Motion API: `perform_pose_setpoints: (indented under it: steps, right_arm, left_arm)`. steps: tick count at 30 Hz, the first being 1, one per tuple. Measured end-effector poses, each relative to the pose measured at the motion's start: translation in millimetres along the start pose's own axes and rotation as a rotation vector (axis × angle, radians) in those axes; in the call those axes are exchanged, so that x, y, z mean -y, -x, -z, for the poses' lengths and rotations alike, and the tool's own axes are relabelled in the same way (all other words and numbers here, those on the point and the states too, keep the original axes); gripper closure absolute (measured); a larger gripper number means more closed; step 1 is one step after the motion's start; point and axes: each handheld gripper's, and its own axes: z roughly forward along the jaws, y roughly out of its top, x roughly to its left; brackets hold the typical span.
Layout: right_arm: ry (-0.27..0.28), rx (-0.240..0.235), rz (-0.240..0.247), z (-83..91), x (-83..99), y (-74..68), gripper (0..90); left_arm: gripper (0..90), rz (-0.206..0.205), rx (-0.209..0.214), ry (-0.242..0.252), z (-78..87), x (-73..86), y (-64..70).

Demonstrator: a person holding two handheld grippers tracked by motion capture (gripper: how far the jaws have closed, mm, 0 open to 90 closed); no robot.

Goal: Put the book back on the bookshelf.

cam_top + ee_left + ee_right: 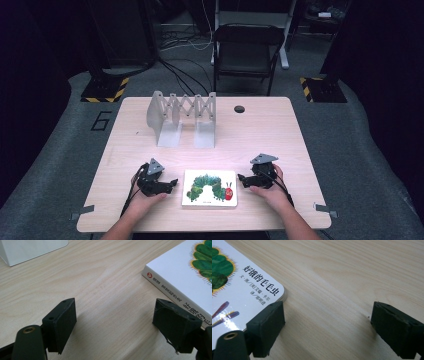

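Observation:
A white picture book (210,188) with a green caterpillar on its cover lies flat near the table's front edge. My left gripper (173,183) rests on the table just left of the book, open; its right jaw stands beside the book's spine (175,287). My right gripper (241,178) rests just right of the book, open, its left jaw next to the book's corner (259,282). Nothing is between either pair of jaws, as seen at the left gripper (115,325) and the right gripper (327,327).
A grey metal expanding book rack (182,119) stands at the back of the wooden table (260,135), its base plate (30,250) ahead of my left gripper. A cable hole (239,109) is at the back right. A black chair (247,50) stands beyond the table.

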Motion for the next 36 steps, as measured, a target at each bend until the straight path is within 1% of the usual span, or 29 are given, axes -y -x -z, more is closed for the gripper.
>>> perform_pose_setpoints:
  steps: [17,20,22,23,25,26,29,30,31,32,33,34,35,36]
  right_arm:
    - [-0.002,0.006,-0.01,0.1,0.4,-0.6,10.1]
    - [-0.002,0.006,-0.01,0.1,0.4,-0.6,10.1]
    - [-0.002,0.006,-0.011,0.1,0.4,-0.6,10.1]
    - [-0.002,0.006,-0.011,0.2,0.4,-0.6,10.2]
    - [0.001,0.007,-0.017,0.6,0.6,-0.9,11.4]
    - [0.012,0.017,-0.017,1.1,1.2,-0.5,14.5]
    - [0.018,0.022,-0.029,1.6,1.8,-1.1,15.2]
    - [0.02,0.025,-0.03,2.0,1.7,-0.9,17.6]
    - [0.02,0.025,-0.03,2.0,1.7,-0.9,17.6]
    - [0.001,0.019,-0.029,3.5,0.1,-0.6,21.2]
    - [0.001,0.019,-0.029,3.5,0.1,-0.6,21.2]
    - [0.002,0.016,-0.032,3.9,-0.1,-0.9,23.6]
    - [0.0,0.014,-0.035,4.7,-0.4,-1.6,26.0]
    - [-0.003,0.011,-0.026,5.3,-0.9,-1.4,29.6]
  left_arm:
    - [17.7,0.008,-0.007,0.0,-0.1,0.0,1.0]
    - [17.7,0.009,-0.003,-0.01,0.6,-0.2,1.0]
    - [17.7,0.009,-0.006,-0.01,0.7,-0.3,1.2]
    - [17.7,0.012,-0.017,-0.004,0.2,0.0,2.1]
    - [17.8,0.013,-0.016,0.0,0.0,0.0,2.1]
    - [18.0,0.016,-0.019,-0.002,0.3,0.1,2.3]
    - [18.3,0.024,-0.02,0.005,-0.1,0.4,3.3]
    - [18.7,0.021,-0.017,-0.007,1.1,-0.2,3.6]
    - [18.8,0.021,-0.017,-0.007,1.1,-0.2,3.6]
    - [19.5,0.02,-0.02,-0.009,2.2,-0.1,4.7]
    - [21.1,0.02,-0.02,-0.009,2.2,-0.1,4.7]
    - [21.1,0.017,-0.021,-0.014,3.1,-0.3,5.0]
    - [23.1,0.013,-0.016,-0.029,4.7,-1.0,4.9]
    - [25.5,0.014,-0.006,-0.041,6.3,-1.8,4.7]
